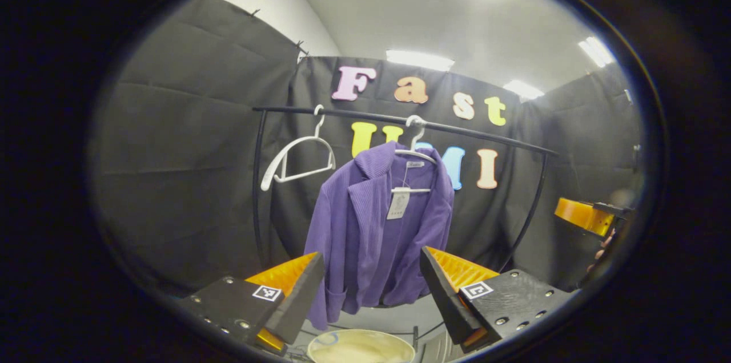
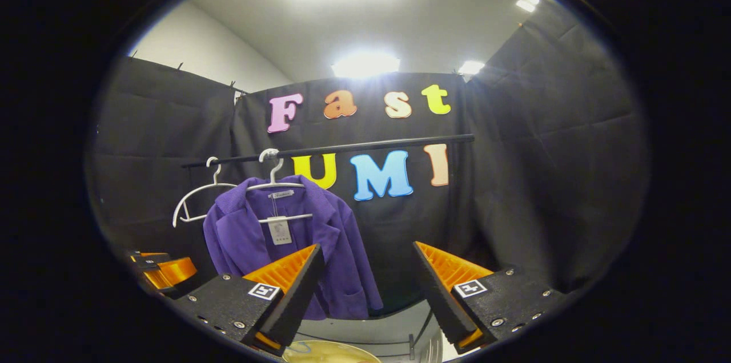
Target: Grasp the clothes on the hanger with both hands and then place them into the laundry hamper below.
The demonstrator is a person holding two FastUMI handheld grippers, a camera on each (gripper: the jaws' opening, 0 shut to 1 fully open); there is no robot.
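Ahead, purple jacket (image 1: 377, 232) hanging beyond left claw (image 1: 371, 294), jaws apart, hamper (image 1: 361, 347) below

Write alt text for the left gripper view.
A purple corduroy jacket hangs on a white hanger from a black rail, beside an empty white hanger. The left gripper is open before it, above a pale round hamper.

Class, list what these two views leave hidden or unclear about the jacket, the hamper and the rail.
- Laundry hamper: left gripper view's bottom edge cuts it off, so depth and contents unknown.
- Purple jacket hem: both views, gripper fingers overlap it.
- Tag: too small to read.
- Rail feet: cut off below.
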